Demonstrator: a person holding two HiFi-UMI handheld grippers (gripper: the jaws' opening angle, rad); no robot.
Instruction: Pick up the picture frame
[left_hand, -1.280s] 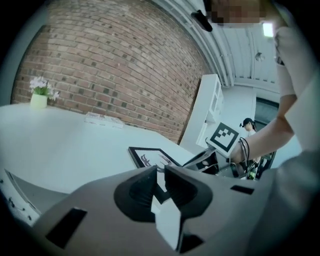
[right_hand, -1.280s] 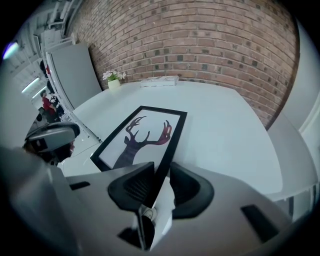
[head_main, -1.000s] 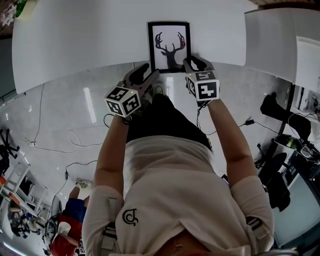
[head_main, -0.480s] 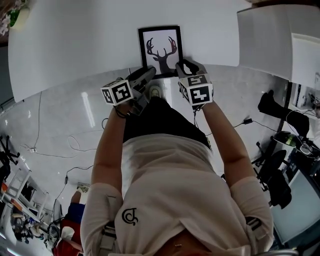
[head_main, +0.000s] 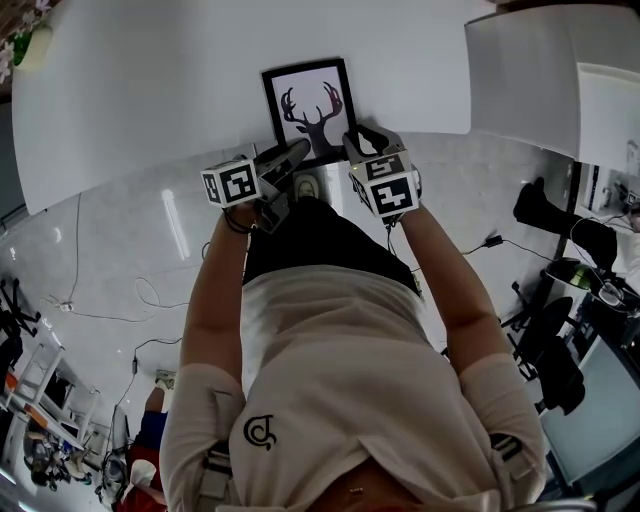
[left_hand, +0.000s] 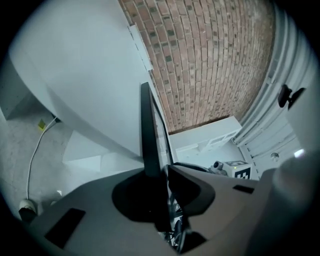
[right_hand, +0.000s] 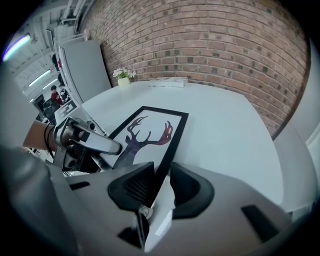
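White table (head_main: 150, 90), black-edged picture frame (head_main: 308, 110), dark stag silhouette inside

light: bright, even | glare: streak on glossy floor (head_main: 178, 215), desk (head_main: 150, 90) washed white | lens: fisheye, black corners in gripper views | focus: picture frame (left_hand: 149, 135) edge soft, dark

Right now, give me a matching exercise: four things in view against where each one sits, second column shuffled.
1 picture frame
2 right tool
3 potted plant
4 brick wall

A far side of the white table
B behind the table
C shut on the frame's near right corner
D at the table's near edge, antler print up

Pairs: 1-D, 2-C, 3-A, 4-B.
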